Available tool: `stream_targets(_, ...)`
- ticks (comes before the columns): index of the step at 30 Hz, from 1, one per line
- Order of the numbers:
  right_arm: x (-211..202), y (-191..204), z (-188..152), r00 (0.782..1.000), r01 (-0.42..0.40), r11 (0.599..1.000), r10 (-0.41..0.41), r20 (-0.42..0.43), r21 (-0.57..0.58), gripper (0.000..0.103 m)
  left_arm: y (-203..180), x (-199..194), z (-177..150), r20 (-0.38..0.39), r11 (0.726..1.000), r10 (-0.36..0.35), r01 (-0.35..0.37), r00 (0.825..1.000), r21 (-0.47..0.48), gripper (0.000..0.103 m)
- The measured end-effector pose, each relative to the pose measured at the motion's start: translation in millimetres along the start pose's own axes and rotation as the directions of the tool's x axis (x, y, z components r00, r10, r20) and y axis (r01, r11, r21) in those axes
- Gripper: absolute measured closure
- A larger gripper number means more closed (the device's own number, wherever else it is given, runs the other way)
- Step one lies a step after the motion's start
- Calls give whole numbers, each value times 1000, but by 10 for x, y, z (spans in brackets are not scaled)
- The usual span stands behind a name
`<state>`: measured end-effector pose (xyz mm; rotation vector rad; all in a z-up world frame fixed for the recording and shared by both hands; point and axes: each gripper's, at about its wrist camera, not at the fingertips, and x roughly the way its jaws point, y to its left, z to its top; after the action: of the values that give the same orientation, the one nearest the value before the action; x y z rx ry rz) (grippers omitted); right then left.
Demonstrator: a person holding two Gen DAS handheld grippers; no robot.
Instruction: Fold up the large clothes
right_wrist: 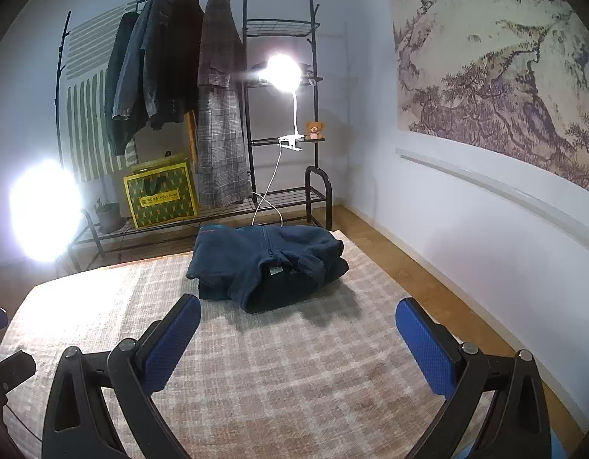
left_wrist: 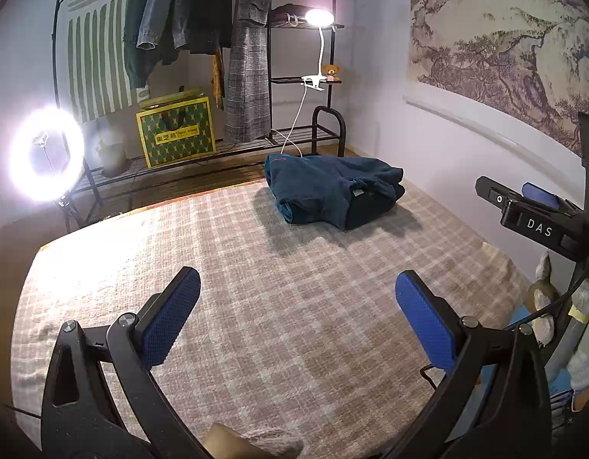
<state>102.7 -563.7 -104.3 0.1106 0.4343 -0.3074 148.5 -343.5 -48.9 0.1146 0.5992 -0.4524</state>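
Observation:
A dark blue fleece jacket (left_wrist: 332, 189) lies folded in a compact bundle at the far end of the checked beige rug (left_wrist: 256, 287). It also shows in the right wrist view (right_wrist: 267, 264), collar and label facing me. My left gripper (left_wrist: 298, 294) is open and empty, held above the rug well short of the jacket. My right gripper (right_wrist: 298, 325) is open and empty, just in front of the jacket. The right gripper's body also shows at the right edge of the left wrist view (left_wrist: 531, 214).
A black clothes rack (right_wrist: 248, 114) with hanging coats, a yellow-green bag (right_wrist: 160, 195) and a clip lamp (right_wrist: 283, 72) stands behind the rug. A ring light (left_wrist: 45, 153) glares at the left. A wall (right_wrist: 466, 229) runs along the right. Soft toys (left_wrist: 554, 306) lie at the right.

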Motion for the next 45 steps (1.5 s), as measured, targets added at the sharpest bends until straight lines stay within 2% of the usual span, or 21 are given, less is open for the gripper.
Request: stream_targets(45,18,52,-9,1000,-12,1000,12,-3,-26,0,-30,-41,-8,9,1000,4,-4,1000,4,0)
